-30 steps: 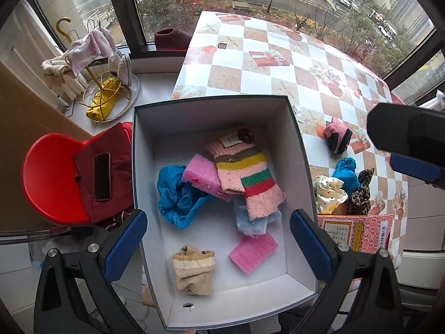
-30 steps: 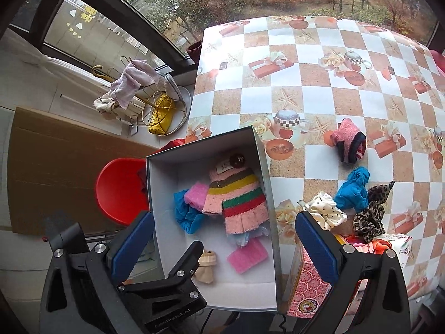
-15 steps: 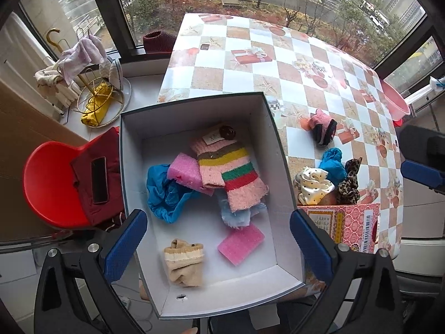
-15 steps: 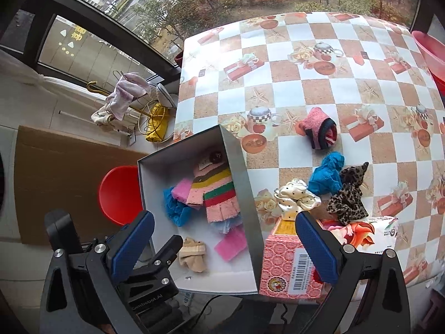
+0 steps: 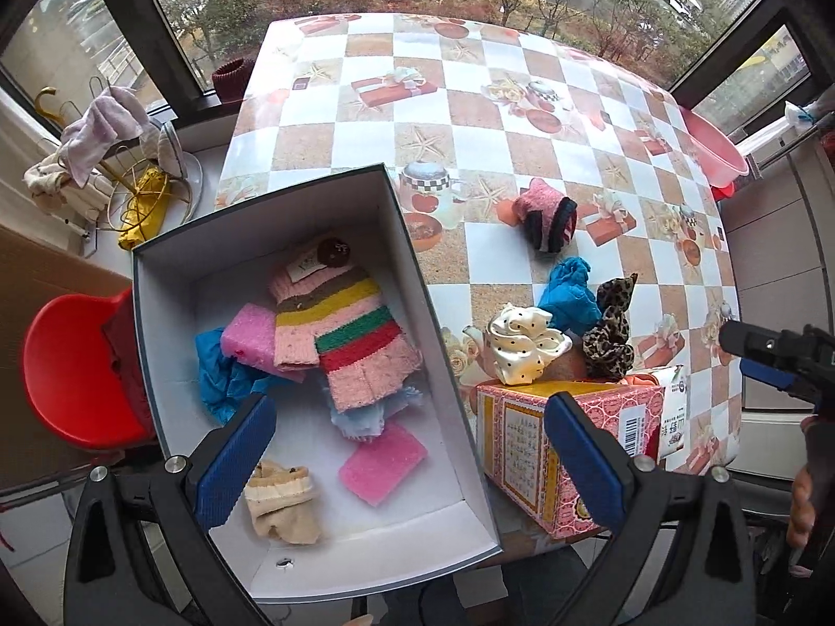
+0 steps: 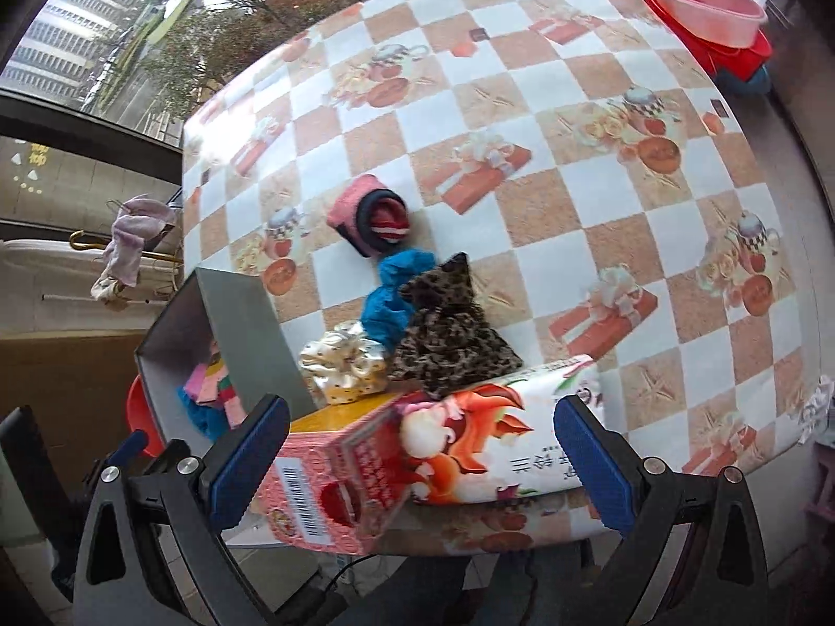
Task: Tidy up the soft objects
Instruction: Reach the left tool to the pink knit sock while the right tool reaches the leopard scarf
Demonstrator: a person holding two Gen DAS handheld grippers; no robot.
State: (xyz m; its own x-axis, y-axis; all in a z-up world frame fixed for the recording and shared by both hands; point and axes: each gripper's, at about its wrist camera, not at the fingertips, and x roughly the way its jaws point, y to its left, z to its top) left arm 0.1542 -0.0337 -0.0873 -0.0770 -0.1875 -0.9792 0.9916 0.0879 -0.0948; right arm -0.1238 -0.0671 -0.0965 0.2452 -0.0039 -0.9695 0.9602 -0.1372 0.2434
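With both my left gripper (image 5: pixel 407 459) and right gripper (image 6: pixel 417 461) wide and empty, I'm between picks, probably reaching next for the leopard scrunchie (image 6: pixel 451 334) beside the box (image 5: pixel 417 281).

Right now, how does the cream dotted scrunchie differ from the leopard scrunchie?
The cream dotted scrunchie is shiny and pale with small dark dots; the leopard scrunchie is brown with dark spots. The cream dotted scrunchie lies nearer the grey box; the leopard scrunchie is on the far side from it and touches the blue cloth. Both rest on the table, not in the grey box.
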